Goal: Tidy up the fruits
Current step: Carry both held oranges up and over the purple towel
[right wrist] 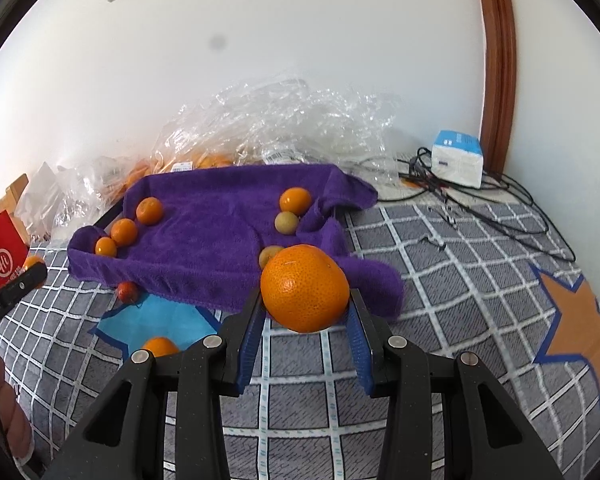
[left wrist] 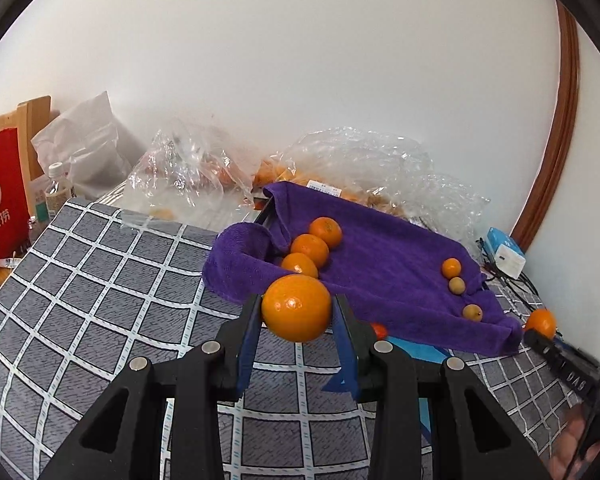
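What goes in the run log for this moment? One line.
left gripper: shut on orange | right gripper: shut on large orange | purple towel: three oranges in row

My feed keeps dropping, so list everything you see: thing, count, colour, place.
towel: 1, purple, on checked cover
oranges on towel: 4; three in a row, one opposite
brown fruits: 2, beside the lone orange
red fruit: 1, off towel's edge
clear bags: several, by wall
red bag: 1, far side
box: 1, white-blue, corner
left tongs: gripping an orange
right tongs: gripping an orange
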A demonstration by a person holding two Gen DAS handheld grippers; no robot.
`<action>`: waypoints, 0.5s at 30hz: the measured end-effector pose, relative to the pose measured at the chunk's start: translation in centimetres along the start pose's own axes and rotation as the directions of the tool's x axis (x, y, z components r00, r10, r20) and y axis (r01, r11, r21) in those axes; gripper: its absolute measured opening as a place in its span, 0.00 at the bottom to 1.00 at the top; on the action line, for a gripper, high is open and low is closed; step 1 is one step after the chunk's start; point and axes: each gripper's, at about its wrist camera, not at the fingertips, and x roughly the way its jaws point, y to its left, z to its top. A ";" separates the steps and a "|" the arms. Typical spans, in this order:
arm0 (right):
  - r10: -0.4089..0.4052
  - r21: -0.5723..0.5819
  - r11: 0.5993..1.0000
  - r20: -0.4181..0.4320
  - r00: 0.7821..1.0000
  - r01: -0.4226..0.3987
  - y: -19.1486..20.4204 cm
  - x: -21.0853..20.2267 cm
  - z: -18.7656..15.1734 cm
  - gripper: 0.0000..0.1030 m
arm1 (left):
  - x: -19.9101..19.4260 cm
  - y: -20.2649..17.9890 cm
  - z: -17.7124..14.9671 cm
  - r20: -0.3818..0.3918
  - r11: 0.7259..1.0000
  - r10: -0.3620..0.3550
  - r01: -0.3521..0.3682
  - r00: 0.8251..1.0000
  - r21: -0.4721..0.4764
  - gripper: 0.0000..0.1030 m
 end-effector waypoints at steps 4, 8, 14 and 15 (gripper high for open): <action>0.006 -0.015 1.000 0.001 1.000 -0.006 0.2 -0.1 1.8 0.39 | 0.6 0.2 1.2 -0.064 1.000 -0.009 0.009 0.998 -0.001 0.33; 0.006 -0.021 1.000 0.011 1.000 -0.006 0.3 0.1 3.2 0.39 | 0.6 0.0 3.1 -0.069 1.000 -0.010 0.011 0.998 0.014 0.33; 0.003 -0.028 1.000 0.027 1.000 -0.003 0.3 0.7 5.2 0.39 | 0.8 -1.0 5.8 -0.035 0.995 0.018 -0.015 0.999 0.096 0.33; 0.003 -0.025 1.000 0.027 1.000 -0.002 0.1 1.0 5.7 0.39 | 1.0 -1.1 6.2 -0.031 0.994 0.022 -0.019 0.999 0.105 0.33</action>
